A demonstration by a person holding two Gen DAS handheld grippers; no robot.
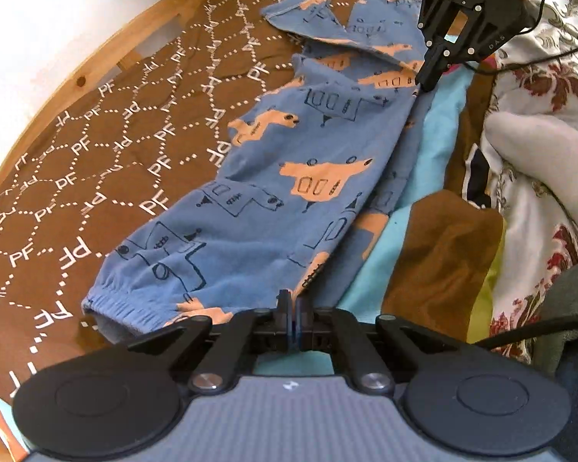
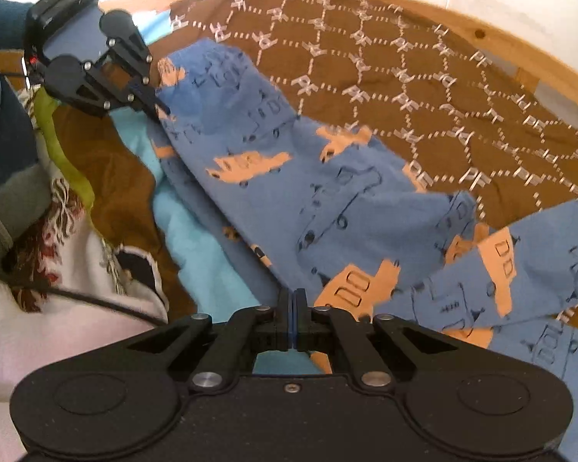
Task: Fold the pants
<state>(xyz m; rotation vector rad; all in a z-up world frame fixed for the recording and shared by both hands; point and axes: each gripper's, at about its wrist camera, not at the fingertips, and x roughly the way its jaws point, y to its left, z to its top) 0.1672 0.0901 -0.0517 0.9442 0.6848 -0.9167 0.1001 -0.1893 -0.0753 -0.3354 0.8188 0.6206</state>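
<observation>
Across the middle of both wrist views, the blue printed pants (image 1: 308,169) were laid on a brown PF-patterned bedspread (image 1: 108,154), beside a turquoise cloth (image 1: 435,142). The left gripper (image 1: 293,308) was closed on the fabric edge near the elastic cuff (image 1: 123,308); the right gripper (image 2: 293,308) was likewise pinched shut on the same edge further along. The long axis was seen running from lower left to upper right in the left view. The edge would best be kept taut and carried over evenly by the 2 grippers.
</observation>
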